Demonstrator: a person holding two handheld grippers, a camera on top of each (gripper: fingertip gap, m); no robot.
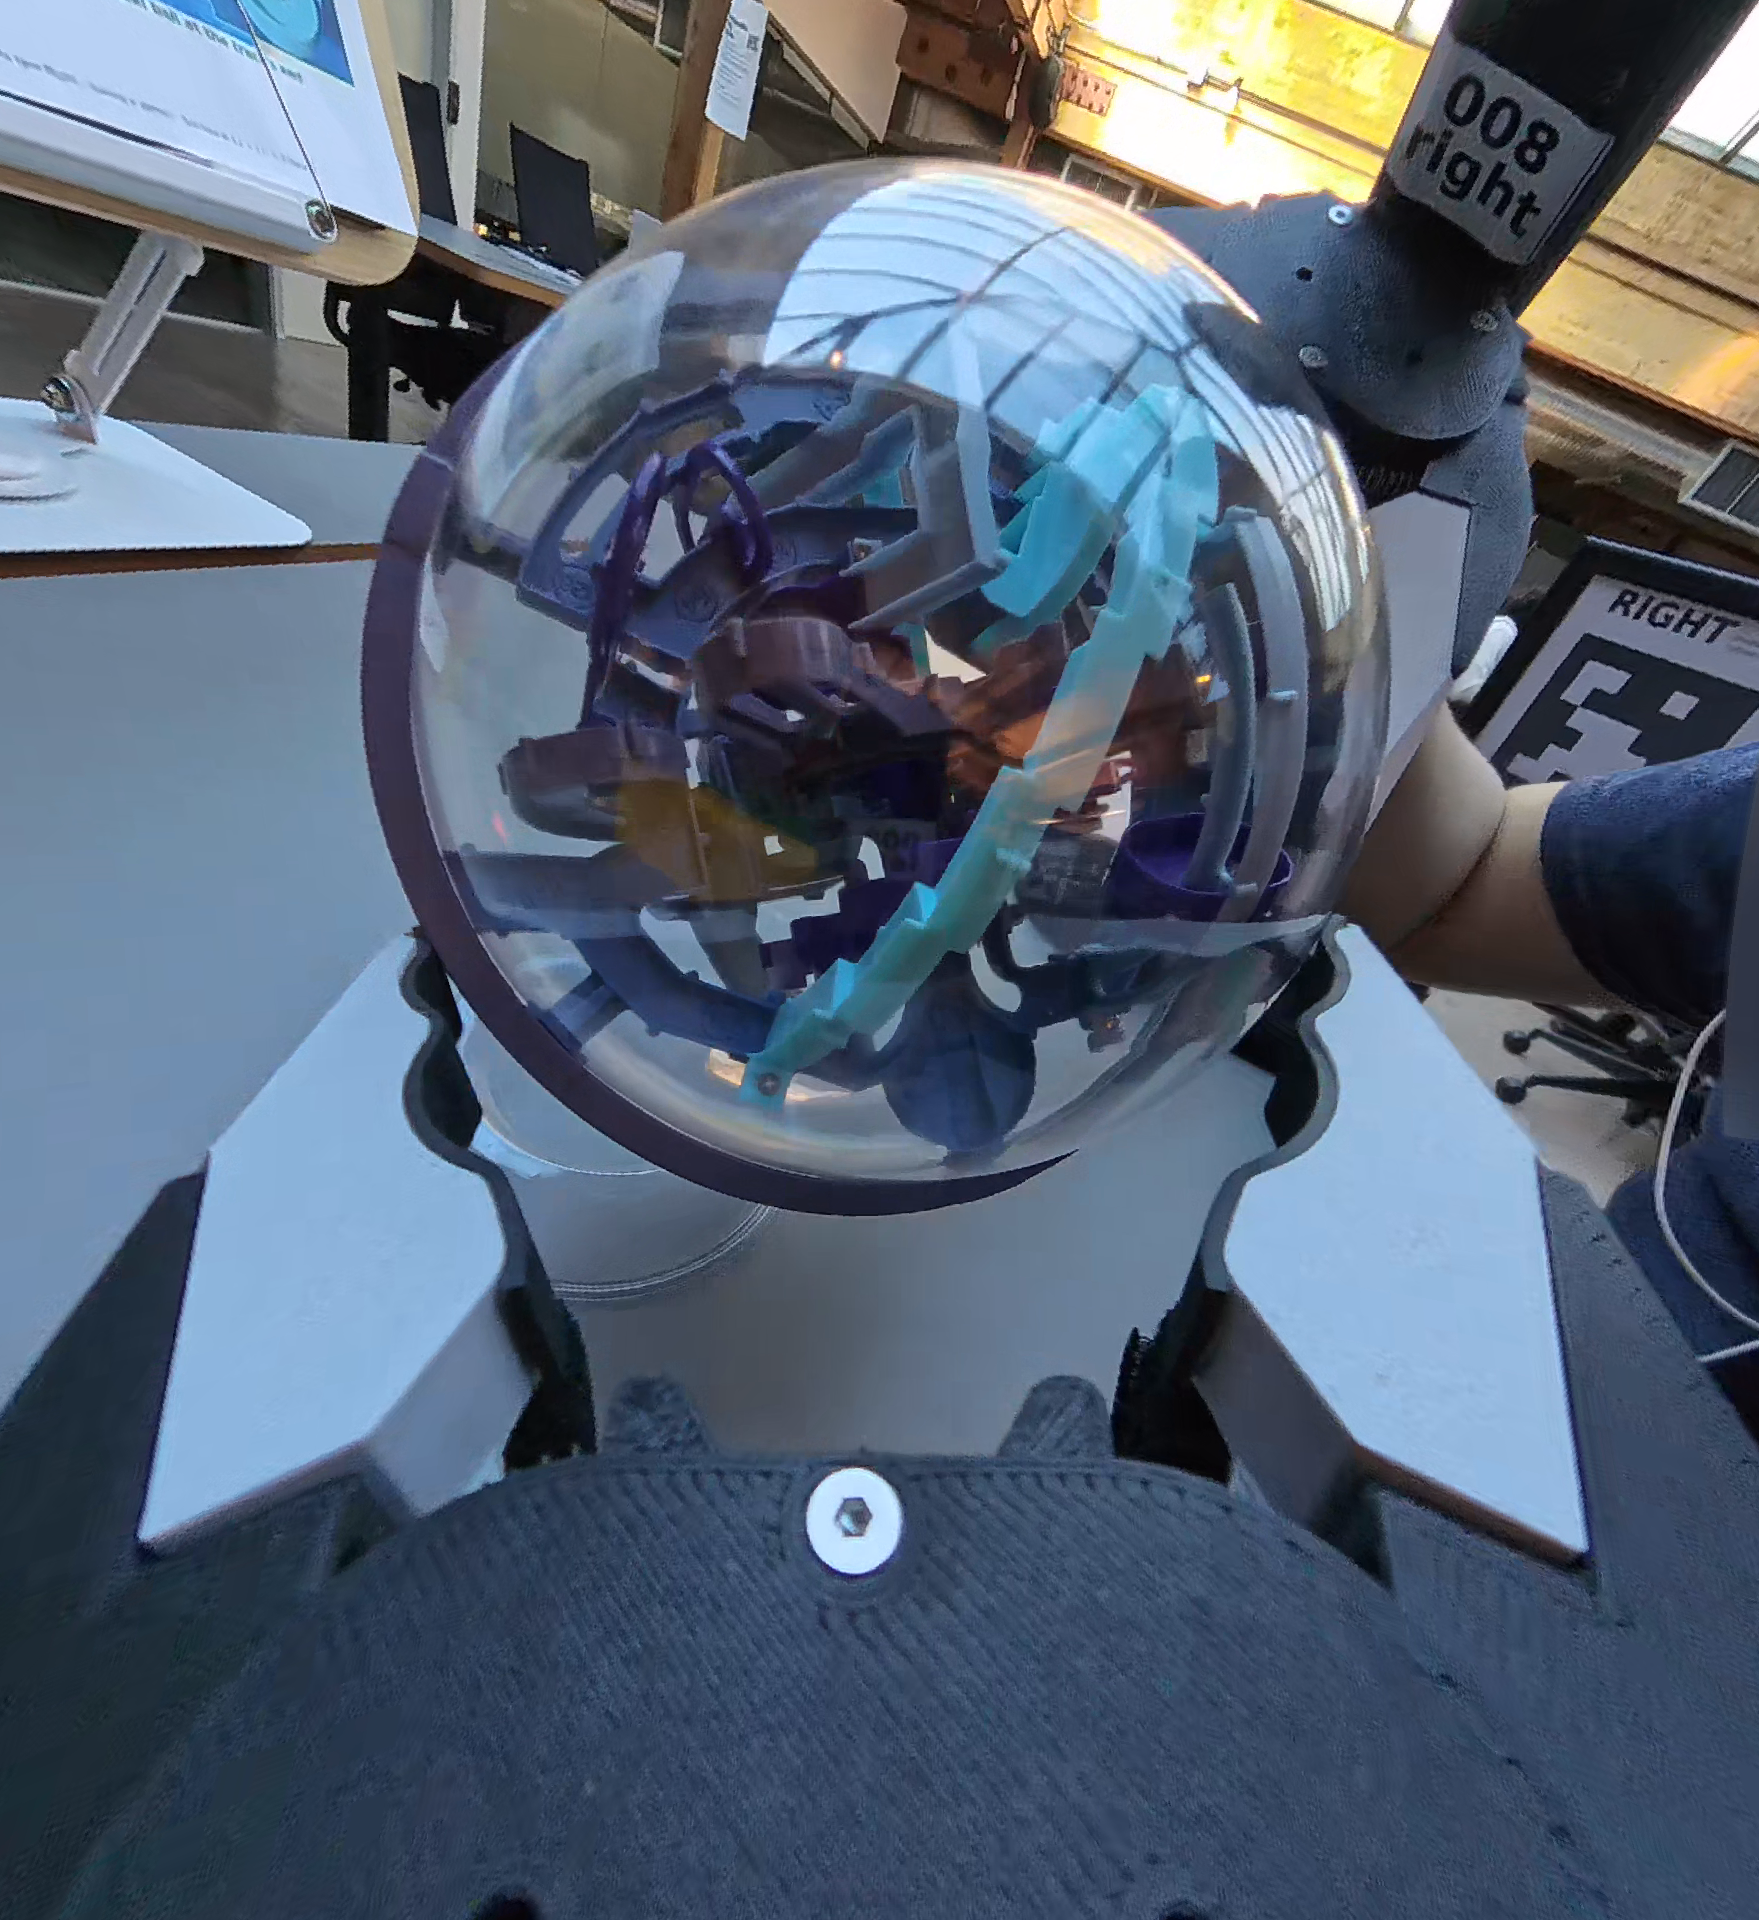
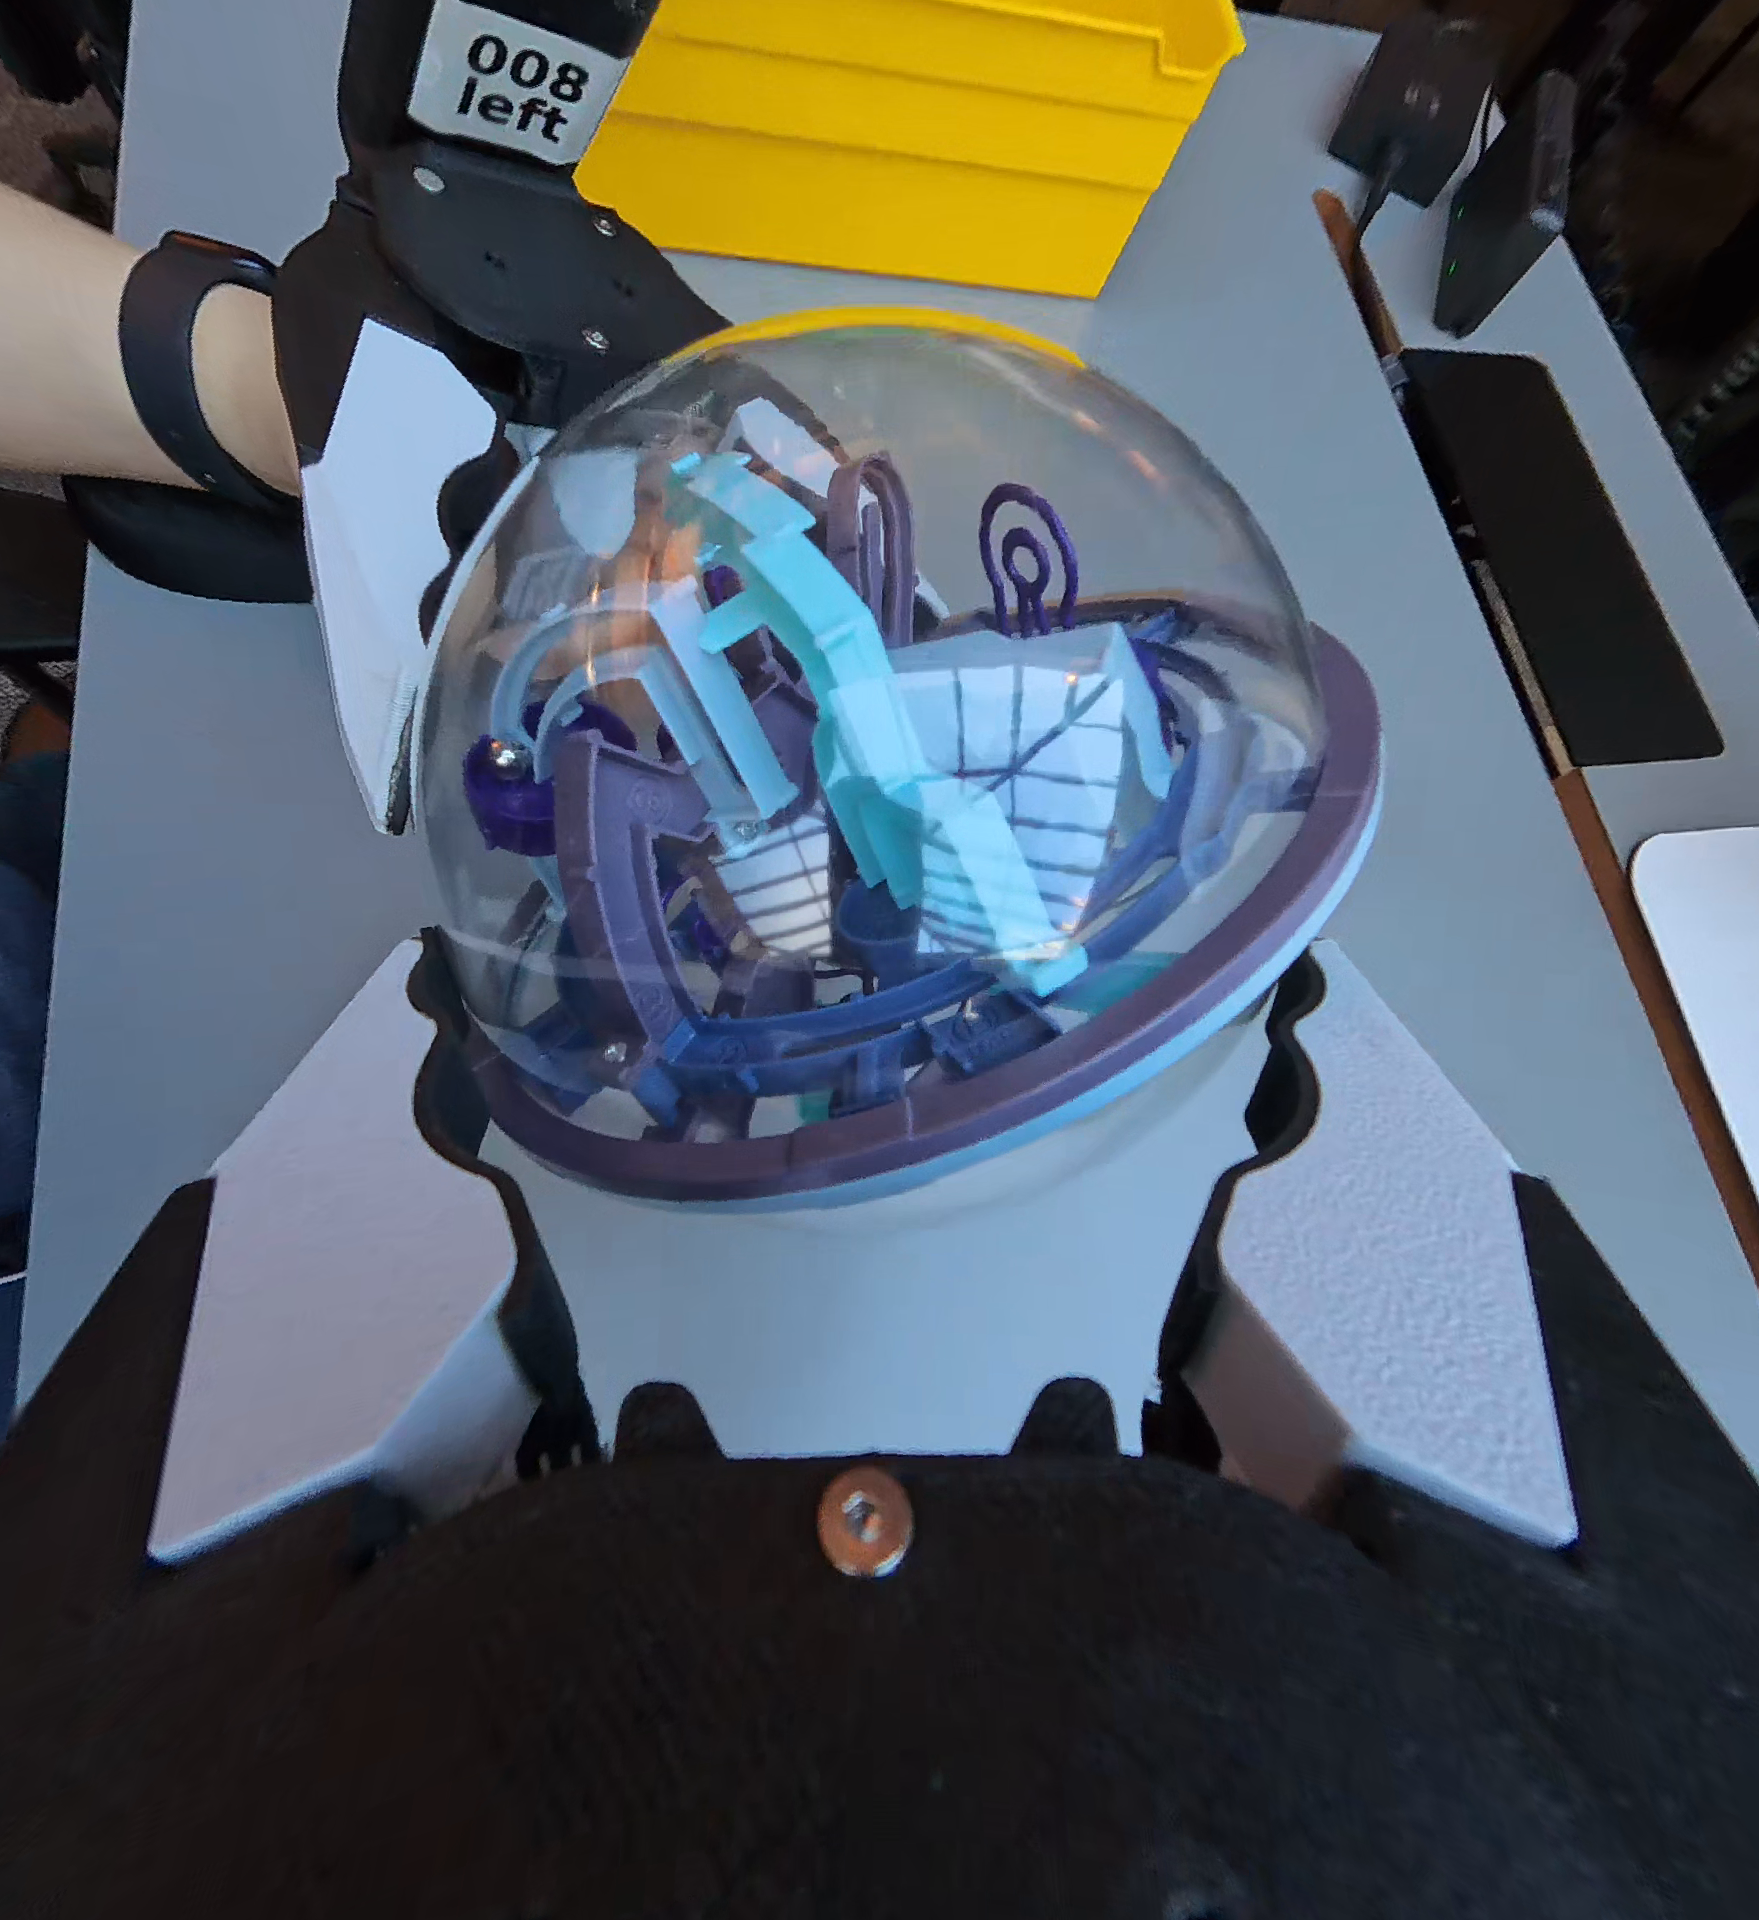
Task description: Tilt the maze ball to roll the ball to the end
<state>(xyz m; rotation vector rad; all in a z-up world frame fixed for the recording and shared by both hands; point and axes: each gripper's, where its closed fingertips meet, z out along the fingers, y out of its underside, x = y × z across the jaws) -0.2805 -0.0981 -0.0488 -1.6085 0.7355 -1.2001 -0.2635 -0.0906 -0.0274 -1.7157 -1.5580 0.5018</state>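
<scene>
The maze ball (image 1: pixel 875 665) is a clear sphere with purple, blue and turquoise tracks inside and a purple rim band. It is held tilted above the grey table (image 1: pixel 127 831). My left gripper (image 1: pixel 870 987) clasps its lower part, one finger on each side. My right gripper (image 2: pixel 864 997) clasps the ball (image 2: pixel 885 748) the same way from the opposite side. A small steel ball (image 2: pixel 508 758) sits on a purple cup at the left inside the sphere. Each gripper also shows in the other's view, the right one (image 1: pixel 1415 312) and the left one (image 2: pixel 501 260).
A clear ring stand (image 1: pixel 646 1236) lies on the table under the ball. A yellow bin (image 2: pixel 906 156) stands behind it. Black devices (image 2: pixel 1498 187) and a black pad (image 2: pixel 1550 551) lie to the right. A white sign stand base (image 1: pixel 106 488) stands at left. A person's arm (image 2: pixel 23 353) is close by.
</scene>
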